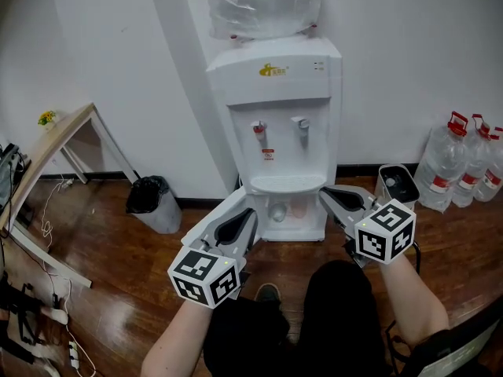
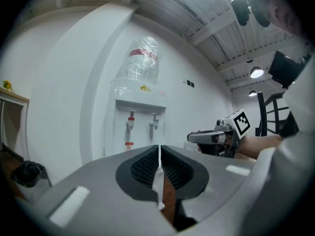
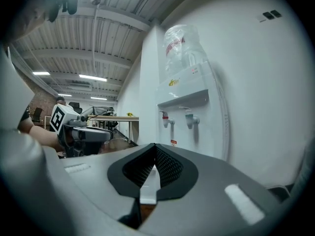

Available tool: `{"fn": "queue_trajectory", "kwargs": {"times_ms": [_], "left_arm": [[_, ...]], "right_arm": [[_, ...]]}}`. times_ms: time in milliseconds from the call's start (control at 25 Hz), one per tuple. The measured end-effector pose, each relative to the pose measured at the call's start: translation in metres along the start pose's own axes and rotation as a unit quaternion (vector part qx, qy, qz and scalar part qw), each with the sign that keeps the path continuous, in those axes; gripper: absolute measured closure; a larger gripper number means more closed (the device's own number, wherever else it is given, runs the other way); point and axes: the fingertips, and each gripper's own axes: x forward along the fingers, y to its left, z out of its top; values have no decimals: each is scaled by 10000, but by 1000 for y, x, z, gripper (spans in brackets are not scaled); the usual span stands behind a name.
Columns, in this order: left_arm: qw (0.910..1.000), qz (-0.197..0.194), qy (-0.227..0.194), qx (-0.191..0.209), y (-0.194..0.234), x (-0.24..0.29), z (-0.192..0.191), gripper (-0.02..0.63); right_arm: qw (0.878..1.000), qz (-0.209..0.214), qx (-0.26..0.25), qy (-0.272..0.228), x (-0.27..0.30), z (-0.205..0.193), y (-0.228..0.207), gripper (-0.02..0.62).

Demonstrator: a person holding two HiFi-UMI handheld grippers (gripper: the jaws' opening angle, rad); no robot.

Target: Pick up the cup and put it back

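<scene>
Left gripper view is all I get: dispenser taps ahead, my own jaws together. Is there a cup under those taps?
Observer: Nothing stands on the drip tray. The head view shows what looks like a pale cup in the open compartment below it.
Operator: Is the right gripper empty?
Observer: Yes, the right gripper has its jaws together with nothing between them.
Operator: Anything off to the far right?
Observer: Several water bottles stand grouped there.
</scene>
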Motion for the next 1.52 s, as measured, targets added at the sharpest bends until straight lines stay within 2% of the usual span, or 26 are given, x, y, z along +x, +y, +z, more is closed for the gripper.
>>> {"fn": "queue_trajectory", "kwargs": {"times_ms": [80, 280, 400, 640, 960, 1120, 1520], "left_arm": [[10000, -45, 9, 78, 6, 9, 0, 604], [9996, 48, 244, -133, 18, 15, -22, 601], [9997, 9, 127, -224, 18, 20, -15, 601], [9989, -39, 392, 265, 13, 28, -26, 601], [9990, 249, 273, 237, 27, 57, -37, 579], [9980, 387, 383, 323, 28, 75, -65, 554], [9915, 1102, 661, -217, 47, 118, -167, 548]], "right_arm": [[10000, -48, -23, -54, 6, 4, -6, 592], [9999, -41, 51, -106, 4, 9, -7, 592], [9999, -80, -125, -53, -2, 20, -15, 594], [9998, -1, -216, 22, 0, 10, -17, 594], [9998, -76, -165, 19, 8, -4, -35, 594], [9999, -70, -70, 105, 10, -22, -44, 592], [9991, -291, 150, 276, 3, -73, -78, 592]]}}
